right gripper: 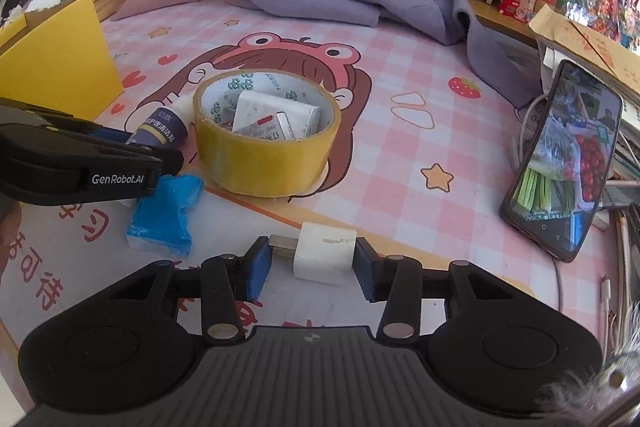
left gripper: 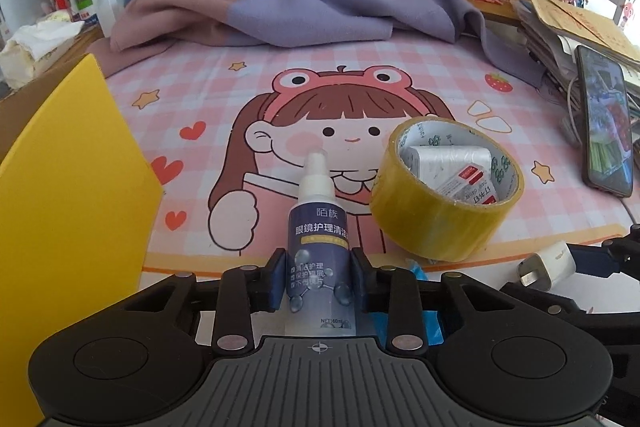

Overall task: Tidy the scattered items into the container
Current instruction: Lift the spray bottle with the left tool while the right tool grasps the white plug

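Gripping one small spray bottle [left gripper: 320, 239] between its blue pads, the left gripper [left gripper: 320, 277] is clenched on the navy label; the bottle lies pointing forward along the fingers, white nozzle away from the camera. Its label carries Chinese characters and, low down, "NET: 60ml".

The right gripper [right gripper: 313, 259] has its jaws around one white plug adapter [right gripper: 325, 251] lying on the mat. The right pad touches the adapter's side; the left pad sits just beside the metal prongs, and I cannot tell whether it presses them.

One roll of yellow tape [right gripper: 267, 131] lies flat on the pink cartoon desk mat [right gripper: 400, 155], just right of the bottle. Inside its ring sit two small packs: a white one [right gripper: 276, 111] and a staple box [right gripper: 276, 131] with a red patch and printed digits too blurred to read. One blue packet [right gripper: 166, 215] lies near the tape.

One yellow container [left gripper: 76, 195] stands at the mat's left edge, just left of the bottle. One phone [right gripper: 564, 163] leans at the right, screen lit. "GenRobot.AI" is printed on the left gripper's side in the right wrist view.
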Demonstrator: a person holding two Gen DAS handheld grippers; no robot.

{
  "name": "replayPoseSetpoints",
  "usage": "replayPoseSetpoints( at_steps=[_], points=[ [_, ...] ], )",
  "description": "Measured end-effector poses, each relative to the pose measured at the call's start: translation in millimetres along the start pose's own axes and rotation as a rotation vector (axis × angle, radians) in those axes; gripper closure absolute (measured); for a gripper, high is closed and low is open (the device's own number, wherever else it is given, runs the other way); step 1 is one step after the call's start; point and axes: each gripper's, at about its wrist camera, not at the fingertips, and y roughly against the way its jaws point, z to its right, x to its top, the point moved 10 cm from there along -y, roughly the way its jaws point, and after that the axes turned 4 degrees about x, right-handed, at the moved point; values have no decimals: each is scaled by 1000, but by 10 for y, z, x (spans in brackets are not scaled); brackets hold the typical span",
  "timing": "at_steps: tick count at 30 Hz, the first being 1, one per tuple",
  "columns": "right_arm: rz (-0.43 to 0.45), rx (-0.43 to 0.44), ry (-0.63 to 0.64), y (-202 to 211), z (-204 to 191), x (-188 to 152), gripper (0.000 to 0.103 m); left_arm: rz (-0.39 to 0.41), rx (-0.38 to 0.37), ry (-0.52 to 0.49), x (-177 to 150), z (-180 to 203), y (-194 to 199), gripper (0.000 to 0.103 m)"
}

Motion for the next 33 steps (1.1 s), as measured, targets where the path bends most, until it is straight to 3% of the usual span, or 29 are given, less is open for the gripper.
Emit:
replayPoseSetpoints(
  at_steps=[22,33],
  points=[
    [77,95,-31,683,-213,-69,61,120,-101,73,-223,-35,1154,72],
    [111,56,-27,1061,-534,-211,61,185,-200,74,-434,-133,1639,72]
  ],
)
